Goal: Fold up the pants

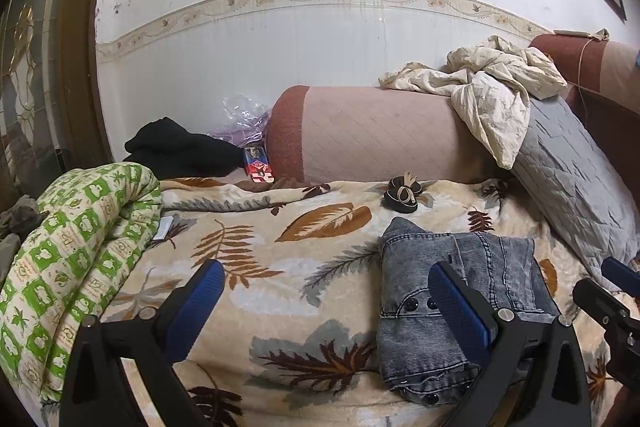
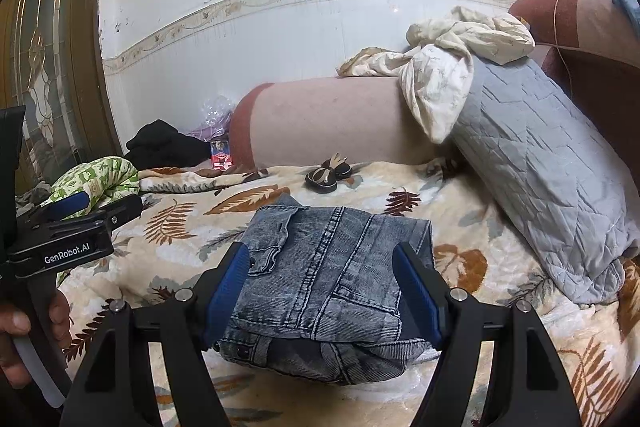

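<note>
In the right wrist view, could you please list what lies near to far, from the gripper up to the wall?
Right gripper → folded jeans → small dark shoes → pink bolster → wall.

Both claws [image 1: 326, 301] [image 2: 326, 293] wide apart
</note>
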